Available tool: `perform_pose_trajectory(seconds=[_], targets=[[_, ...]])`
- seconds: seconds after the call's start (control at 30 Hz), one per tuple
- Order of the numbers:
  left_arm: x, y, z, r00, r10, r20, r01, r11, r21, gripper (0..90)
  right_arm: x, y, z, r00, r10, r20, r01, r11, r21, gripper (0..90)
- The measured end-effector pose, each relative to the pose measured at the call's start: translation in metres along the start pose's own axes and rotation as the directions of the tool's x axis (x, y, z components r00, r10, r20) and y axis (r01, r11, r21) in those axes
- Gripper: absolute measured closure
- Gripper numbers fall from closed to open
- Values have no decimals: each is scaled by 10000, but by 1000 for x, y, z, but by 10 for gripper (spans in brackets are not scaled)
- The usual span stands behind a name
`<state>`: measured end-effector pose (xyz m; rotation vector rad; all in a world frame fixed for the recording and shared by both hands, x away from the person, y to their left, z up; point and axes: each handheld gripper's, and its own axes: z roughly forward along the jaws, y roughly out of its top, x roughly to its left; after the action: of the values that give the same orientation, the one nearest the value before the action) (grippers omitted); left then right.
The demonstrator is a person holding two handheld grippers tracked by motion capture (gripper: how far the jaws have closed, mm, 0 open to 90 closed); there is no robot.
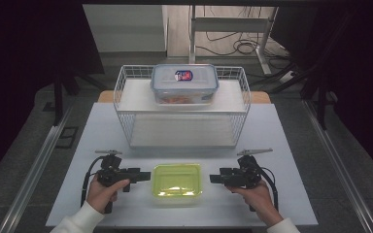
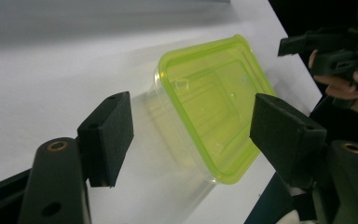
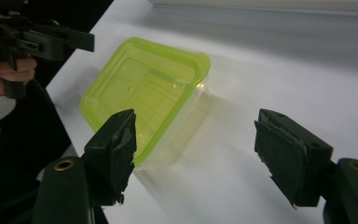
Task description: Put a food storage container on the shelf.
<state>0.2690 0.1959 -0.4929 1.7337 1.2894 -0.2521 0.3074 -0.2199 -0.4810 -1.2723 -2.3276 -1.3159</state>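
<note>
Green-lidded container (image 1: 177, 185) near table's (image 1: 291, 194) front edge, between L gripper (image 1: 144, 175) & R gripper (image 1: 215, 178); both jaws released; contents possibly none, lid hides inside.

1. I see a white table (image 1: 281, 194) as the work surface, its top plain and pale.
2. On it, near my edge and midway across, sits a clear container with a yellow-green lid (image 1: 177, 184).
3. Farther back stands a white wire rack (image 1: 182, 104), its base on the tabletop.
4. A clear lidded box with blue clips (image 1: 184, 83) rests on the rack's upper shelf.
</note>
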Motion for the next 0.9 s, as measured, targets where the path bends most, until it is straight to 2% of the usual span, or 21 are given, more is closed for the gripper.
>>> perform_pose_trajectory(seconds=[0.1,0.17,0.2,0.3,0.4,0.47,0.5,0.53,0.57,0.63,0.67,0.77,0.9], targets=[[1,-2,2,9998,-145,169,144,9999,57,298,0,-3,4,9992,260,-306,-260,9997,4,325],[1,-3,2,10000,-75,47,75,10000,43,299,0,-3,7,9983,380,-445,-380,9993,15,342],[1,-5,2,9999,-132,89,133,9999,-27,304,0,-3,8,9978,446,-485,-446,9990,-2,351],[6,-9,4,9964,-636,554,635,9980,33,325,0,-4,14,9954,698,-655,-695,9976,61,380],[8,-11,5,9966,-679,473,673,9976,144,356,1,-4,22,9924,872,-867,-857,9961,210,416],[12,-12,7,9924,-892,853,886,9960,110,379,0,-4,27,9891,1114,-961,-1089,9936,310,443],[12,-12,7,9924,-892,853,886,9960,110,388,0,-4,27,9891,1114,-961,-1089,9936,310,443],[16,-13,11,9866,-1267,1032,1253,9919,197,398,-2,-4,33,9878,1269,-898,-1237,9915,405,473],[18,-13,13,9847,-1410,1025,1393,9900,233,407,-3,-4,35,9862,1376,-921,-1335,9898,495,483],[20,-13,14,9834,-1461,1076,1441,9892,266,418,-4,-4,37,9851,1422,-967,-1374,9890,538,494],[22,-13,17,9801,-1589,1191,1561,9872,324,440,-5,-4,39,9818,1569,-1068,-1512,9867,589,514],[22,-13,19,9793,-1609,1230,1572,9868,388,480,-6,-4,42,9784,1724,-1144,-1660,9841,634,545],[23,-13,30,9745,-1756,1397,1655,9829,809,550,-7,-4,46,9740,1915,-1213,-1837,9803,726,591]])
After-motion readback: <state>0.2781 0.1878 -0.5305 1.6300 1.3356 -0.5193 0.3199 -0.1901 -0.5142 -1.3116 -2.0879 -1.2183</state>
